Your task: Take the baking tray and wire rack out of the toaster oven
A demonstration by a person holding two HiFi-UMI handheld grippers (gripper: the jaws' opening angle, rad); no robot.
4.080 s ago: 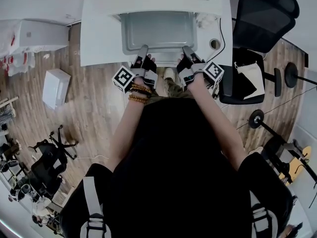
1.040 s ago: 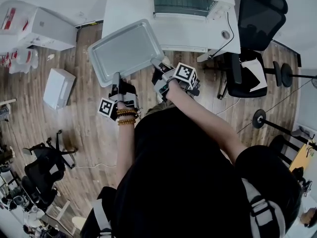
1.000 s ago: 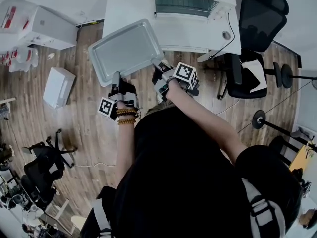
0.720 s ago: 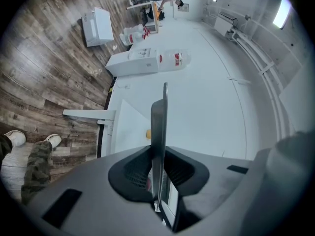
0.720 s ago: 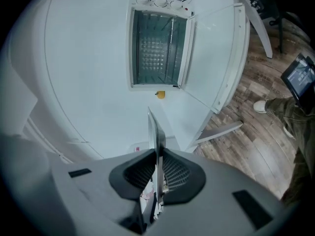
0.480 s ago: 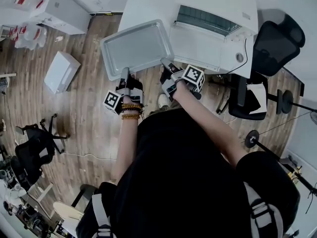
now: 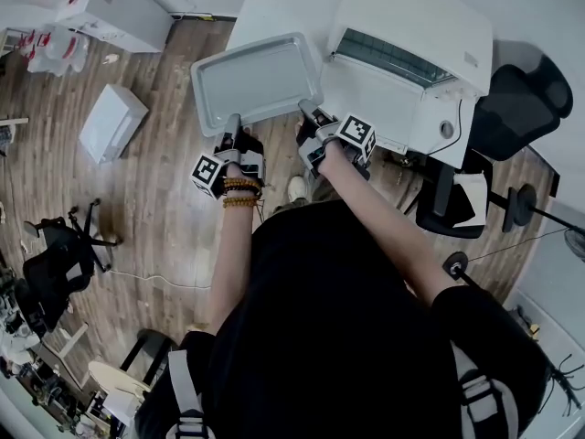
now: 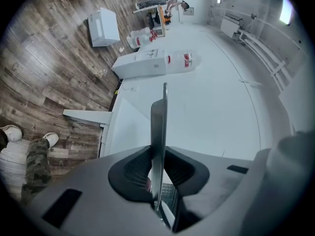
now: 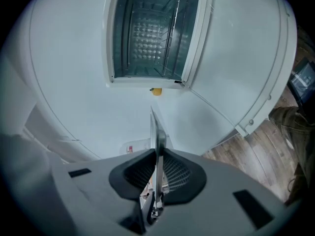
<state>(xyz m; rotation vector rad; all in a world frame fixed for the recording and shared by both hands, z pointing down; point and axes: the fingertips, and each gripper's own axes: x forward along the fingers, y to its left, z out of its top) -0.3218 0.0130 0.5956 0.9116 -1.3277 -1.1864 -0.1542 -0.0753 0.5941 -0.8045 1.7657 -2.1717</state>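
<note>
1. A person is holding a flat grey metal baking tray (image 7: 256,80) roughly level over the edge of the white worktop (image 7: 274,7), beside the white toaster oven (image 7: 411,53).
2. The fingers of the left gripper (image 7: 234,122) and the right gripper (image 7: 306,110) are each pinching narrowly on the tray's near rim.
3. The wire rack (image 9: 178,28) is seemingly sitting inside the oven.
4. Lowering both ends evenly is likely the way to avoid tilting or slipping.

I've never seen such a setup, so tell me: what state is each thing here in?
Baking tray, empty, out of the oven, held by its near edge.
Toaster oven, door open.
Left fingers, shut on the tray's edge.
Right fingers, shut on the tray's edge.
</note>
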